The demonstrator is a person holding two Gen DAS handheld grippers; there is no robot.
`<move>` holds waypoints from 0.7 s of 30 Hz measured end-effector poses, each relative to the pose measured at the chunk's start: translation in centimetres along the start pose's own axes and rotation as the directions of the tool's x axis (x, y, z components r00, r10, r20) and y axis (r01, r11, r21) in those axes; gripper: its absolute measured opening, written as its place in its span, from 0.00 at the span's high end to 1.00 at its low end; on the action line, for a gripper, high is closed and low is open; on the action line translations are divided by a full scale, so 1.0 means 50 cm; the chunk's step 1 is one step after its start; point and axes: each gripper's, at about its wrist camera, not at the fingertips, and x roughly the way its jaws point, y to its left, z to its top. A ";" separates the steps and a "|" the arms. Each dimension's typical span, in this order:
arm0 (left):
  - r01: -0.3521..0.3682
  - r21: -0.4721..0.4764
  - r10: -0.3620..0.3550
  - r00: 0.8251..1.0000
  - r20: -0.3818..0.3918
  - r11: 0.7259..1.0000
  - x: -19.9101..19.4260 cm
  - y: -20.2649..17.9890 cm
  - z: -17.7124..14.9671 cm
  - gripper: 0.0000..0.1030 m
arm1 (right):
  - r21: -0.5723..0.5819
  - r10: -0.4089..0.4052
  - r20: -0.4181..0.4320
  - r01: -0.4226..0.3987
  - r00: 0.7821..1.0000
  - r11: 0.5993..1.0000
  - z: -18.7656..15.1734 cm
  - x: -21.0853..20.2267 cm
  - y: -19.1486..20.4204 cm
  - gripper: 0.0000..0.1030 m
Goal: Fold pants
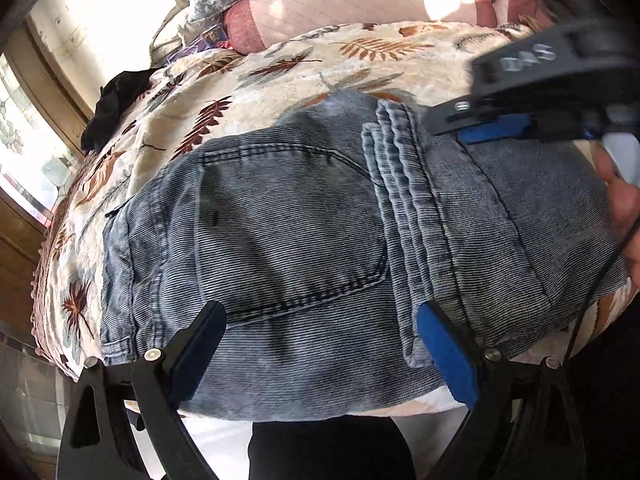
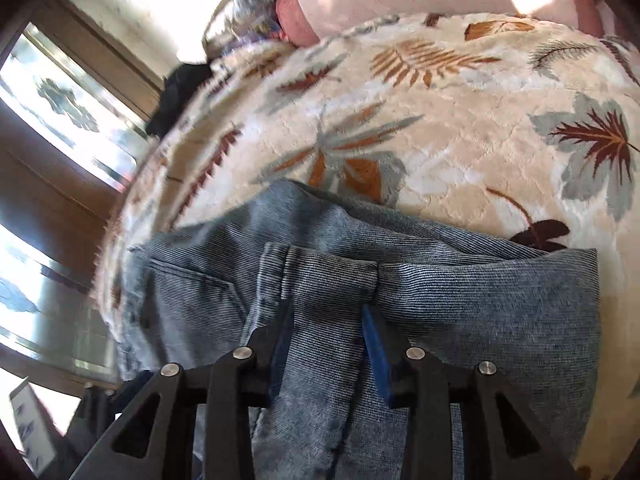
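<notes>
Blue denim pants (image 1: 280, 220) lie folded in a compact bundle on a leaf-patterned blanket (image 1: 280, 68), back pocket up. My left gripper (image 1: 320, 308) stands wide open just over their near edge; its blue pads straddle the pocket and the hem stack without pinching anything. My right gripper (image 1: 472, 124) comes in low at the far right of the bundle, with a hand (image 1: 624, 208) behind it. In the right wrist view a ridge of the pants (image 2: 460, 304) fills the gap of the right gripper (image 2: 326, 306), and the cloth puckers at the right fingertip.
The blanket (image 2: 440, 120) spreads bare beyond the pants. A black garment (image 1: 116, 100) lies at its left edge, also in the right wrist view (image 2: 176, 92). Pink and grey pillows (image 1: 340, 4) sit at the back. A wooden window frame (image 1: 48, 80) runs along the left.
</notes>
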 end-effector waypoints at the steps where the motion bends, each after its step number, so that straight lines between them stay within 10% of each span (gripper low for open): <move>1: -0.015 -0.011 0.015 1.000 0.008 1.000 -0.009 0.010 -0.002 0.06 | 0.016 0.015 0.026 -0.015 1.000 1.000 -0.012 -0.019 -0.010 0.62; 10: -0.163 -0.138 0.184 0.971 0.153 0.977 -0.118 0.120 -0.003 0.06 | 0.010 0.042 0.117 -0.044 0.992 0.999 -0.094 -0.115 0.005 0.62; 21: -0.158 -0.262 0.215 0.955 0.203 0.952 -0.173 0.241 -0.001 0.06 | -0.121 0.108 0.142 -0.091 0.984 0.988 -0.102 -0.166 0.140 0.61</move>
